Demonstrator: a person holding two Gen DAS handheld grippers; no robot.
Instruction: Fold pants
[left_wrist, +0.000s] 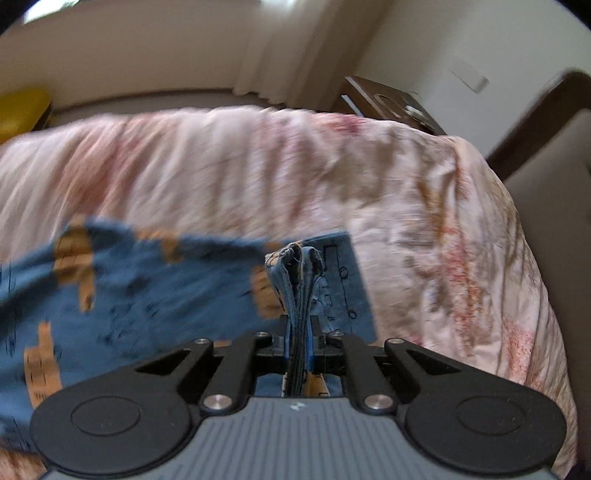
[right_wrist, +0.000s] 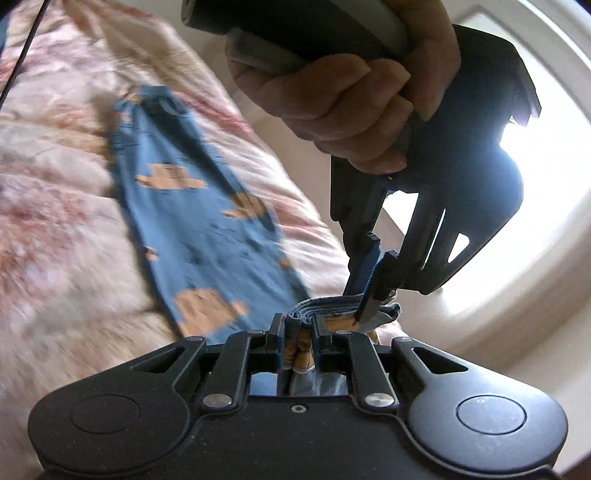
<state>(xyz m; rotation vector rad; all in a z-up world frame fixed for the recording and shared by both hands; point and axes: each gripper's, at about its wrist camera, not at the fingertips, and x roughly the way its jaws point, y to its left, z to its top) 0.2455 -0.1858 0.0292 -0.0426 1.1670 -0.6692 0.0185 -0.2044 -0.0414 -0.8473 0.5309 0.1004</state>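
The pants (left_wrist: 147, 295) are blue with orange patches and dark prints. My left gripper (left_wrist: 298, 332) is shut on a bunched, layered edge of the pants, which stands up between its fingers. The rest of the cloth trails off to the left. In the right wrist view the pants (right_wrist: 192, 221) stretch away over the bed, lifted at the near end. My right gripper (right_wrist: 299, 343) is shut on the same folded edge. The left gripper (right_wrist: 365, 306), held in a hand, clamps that edge just to the right of mine.
A pink floral bedspread (left_wrist: 332, 177) covers the bed under the pants. A dark wooden nightstand (left_wrist: 388, 99) stands beyond the bed's far right corner. A yellow object (left_wrist: 22, 110) lies at the far left. A bright window (right_wrist: 546, 155) is at right.
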